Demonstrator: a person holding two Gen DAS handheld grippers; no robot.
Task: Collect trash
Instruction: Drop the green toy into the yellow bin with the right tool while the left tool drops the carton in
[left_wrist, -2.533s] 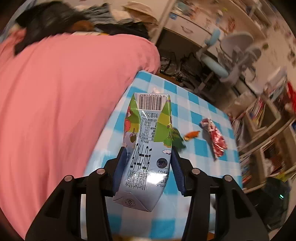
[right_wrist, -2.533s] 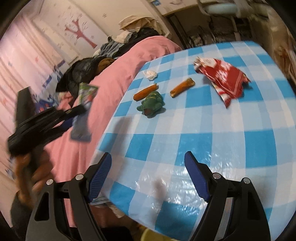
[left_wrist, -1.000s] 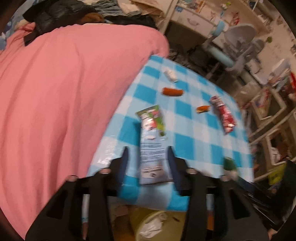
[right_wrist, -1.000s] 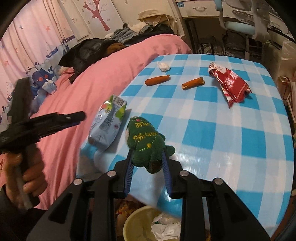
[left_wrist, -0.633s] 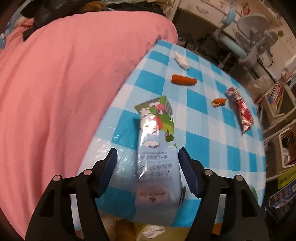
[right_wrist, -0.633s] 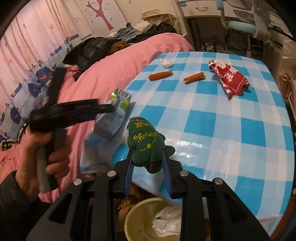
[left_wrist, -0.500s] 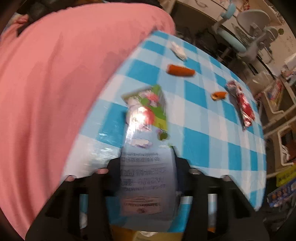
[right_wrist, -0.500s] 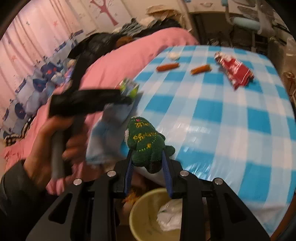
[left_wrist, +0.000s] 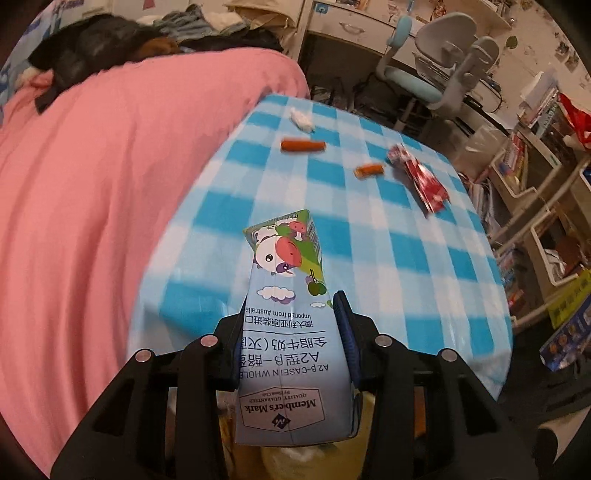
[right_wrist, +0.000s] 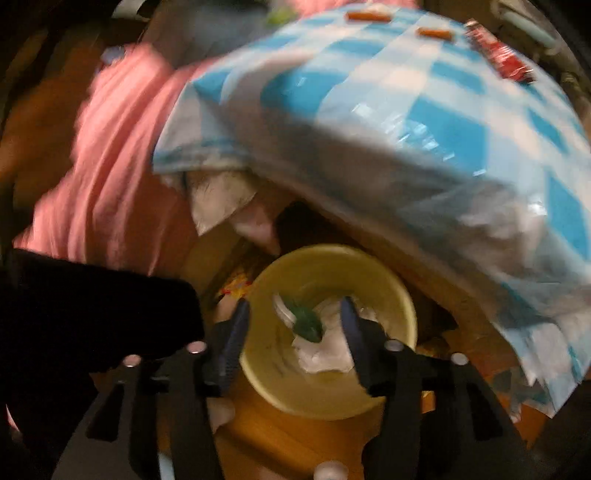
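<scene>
Holding the flattened pale-blue milk carton with the cartoon cow print (left_wrist: 291, 332) lengthwise in my left gripper (left_wrist: 293, 332), blue pads pressed on both long edges, printed bottom end nearest the camera. I keep it that way so the long body points down toward the bin when I let go; a strip of pale yellow shows just under the carton's near end, which I take for the bin rim.

Right gripper (right_wrist: 295, 325) hangs nearly straight down over the round pale-yellow plastic bin (right_wrist: 402, 306), which sits on the wooden floor tucked under the overhang of the blue-and-white checked plastic tablecloth (right_wrist: 443, 122). Its jaws are opening, nothing pressed between them. The small green plush toy (right_wrist: 308, 323) lies down inside the bin on crumpled white paper (right_wrist: 325, 354). View is motion-blurred, so I cannot tell whether the toy has settled.

Still on the table, left view: two orange sausage-like sticks (left_wrist: 303, 145), a white crumpled wad (left_wrist: 302, 119), a red crinkled wrapper (left_wrist: 421, 177). Pink bedspread (left_wrist: 110, 184) alongside.

Against a second ago:
- the right jaws were clamped on the green toy, looking across the tabletop; now they look down into the bin and the toy is out of them.
- left jaws stood wide either side of the carton lying on the cloth; now they grip it, lifted at the table's near edge.
</scene>
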